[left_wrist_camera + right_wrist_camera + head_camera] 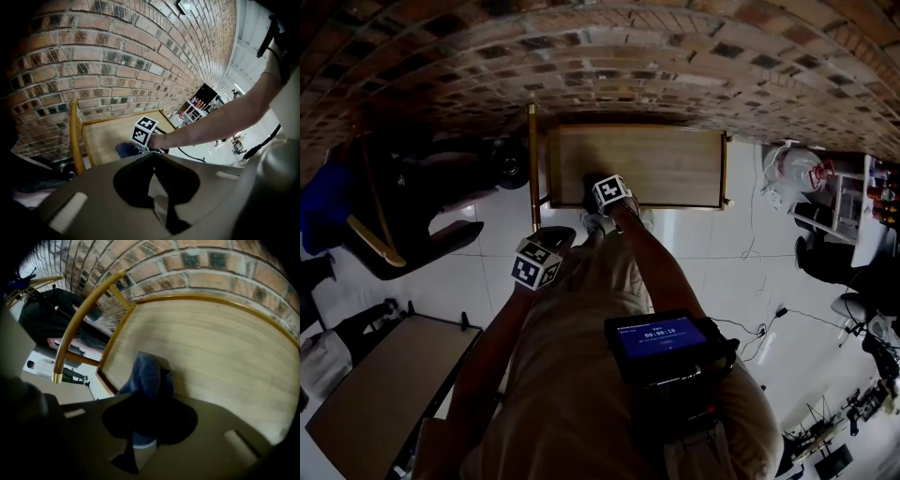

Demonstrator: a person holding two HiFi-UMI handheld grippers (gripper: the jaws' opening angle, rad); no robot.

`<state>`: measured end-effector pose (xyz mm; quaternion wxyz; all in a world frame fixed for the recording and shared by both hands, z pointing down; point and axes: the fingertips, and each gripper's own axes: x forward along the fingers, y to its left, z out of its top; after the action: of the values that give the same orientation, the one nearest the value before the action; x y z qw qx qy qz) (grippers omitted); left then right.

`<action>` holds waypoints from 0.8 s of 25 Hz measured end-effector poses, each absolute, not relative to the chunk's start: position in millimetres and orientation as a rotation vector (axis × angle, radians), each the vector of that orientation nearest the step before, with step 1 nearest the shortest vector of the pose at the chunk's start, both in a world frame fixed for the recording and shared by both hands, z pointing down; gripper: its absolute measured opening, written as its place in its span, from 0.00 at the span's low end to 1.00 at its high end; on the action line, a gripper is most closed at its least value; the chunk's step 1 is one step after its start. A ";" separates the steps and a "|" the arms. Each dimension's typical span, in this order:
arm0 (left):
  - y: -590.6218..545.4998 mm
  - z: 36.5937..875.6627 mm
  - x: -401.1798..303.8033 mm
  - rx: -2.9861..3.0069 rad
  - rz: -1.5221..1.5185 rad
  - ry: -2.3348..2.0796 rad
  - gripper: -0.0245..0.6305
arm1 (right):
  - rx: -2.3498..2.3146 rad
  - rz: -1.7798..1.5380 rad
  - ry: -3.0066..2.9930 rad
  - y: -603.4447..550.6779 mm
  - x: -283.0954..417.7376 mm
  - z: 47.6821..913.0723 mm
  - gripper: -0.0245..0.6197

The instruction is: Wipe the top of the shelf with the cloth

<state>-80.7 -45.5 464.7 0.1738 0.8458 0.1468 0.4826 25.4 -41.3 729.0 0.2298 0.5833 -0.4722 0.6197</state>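
At the near left corner of the shelf top, your right gripper pinches the bunched blue cloth, its free end resting on the pale wood just inside the brass-coloured rail. Your left gripper hangs back off the shelf, close to your body, its 2 jaws pressed together with nothing between them. Beyond the cloth, the boards run bare toward the brick wall and off to the right. Judging by that position, the wipe looks barely begun: the cloth is down and gripped, while the far side and the whole right stretch appear left to cover
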 end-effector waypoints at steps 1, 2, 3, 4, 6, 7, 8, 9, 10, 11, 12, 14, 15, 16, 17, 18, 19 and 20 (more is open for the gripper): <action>-38.9 463.1 -77.5 2.391 1.365 0.418 0.04 | 1.613 1.704 -1.283 -28.9 33.8 729.7 0.15; -32.2 461.3 -73.8 2.387 1.361 0.422 0.04 | 1.621 1.706 -1.269 -16.4 42.3 730.7 0.15; -26.2 459.5 -69.7 2.386 1.360 0.428 0.04 | 1.626 1.713 -1.256 -4.4 50.4 732.3 0.15; -21.3 458.1 -65.8 2.387 1.360 0.435 0.04 | 1.630 1.726 -1.244 6.6 57.7 734.6 0.15; -15.9 457.3 -60.6 2.390 1.365 0.449 0.04 | 1.640 1.748 -1.210 25.6 71.1 737.1 0.15; -14.9 457.9 -59.3 2.391 1.368 0.455 0.04 | 1.645 1.756 -1.187 34.3 76.9 737.3 0.15; -14.3 458.9 -58.2 2.392 1.370 0.459 0.04 | 1.649 1.759 -1.165 42.4 82.7 737.6 0.15; -13.4 459.8 -56.6 2.392 1.372 0.462 0.04 | 1.658 1.752 -1.144 50.1 89.7 736.9 0.15; -11.4 460.3 -54.2 2.391 1.374 0.465 0.04 | 1.667 1.741 -1.128 57.6 97.1 735.8 0.15; -8.1 460.4 -51.0 2.390 1.377 0.468 0.04 | 1.675 1.735 -1.122 64.6 103.5 735.2 0.15; -3.8 460.3 -47.1 2.390 1.381 0.473 0.04 | 1.681 1.736 -1.128 70.8 108.7 735.2 0.15; 6.7 459.8 -36.9 2.389 1.390 0.484 0.04 | 1.690 1.745 -1.149 83.0 118.6 736.8 0.15; 12.4 459.3 -31.2 2.388 1.394 0.493 0.04 | 1.695 1.747 -1.156 89.7 124.2 738.1 0.15; 18.3 458.6 -25.4 2.389 1.398 0.502 0.04 | 1.700 1.746 -1.155 97.5 130.1 738.9 0.15; 24.1 457.6 -20.0 2.390 1.403 0.512 0.04 | 1.704 1.747 -1.136 107.6 135.9 738.8 0.15; 30.0 456.6 -14.6 2.391 1.407 0.521 0.04 | 1.704 1.751 -1.106 119.7 141.4 737.8 0.15; 35.8 455.5 -9.0 2.394 1.411 0.530 0.04 | 1.701 1.753 -1.080 131.3 146.7 737.0 0.15; 41.6 454.5 -3.2 2.397 1.415 0.538 0.04 | 1.702 1.749 -1.073 140.4 152.2 737.1 0.15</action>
<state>-3.2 41.6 454.5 0.1527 0.8356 0.1876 0.4932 152.2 140.4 737.1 0.2357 0.6204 -0.3913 0.6375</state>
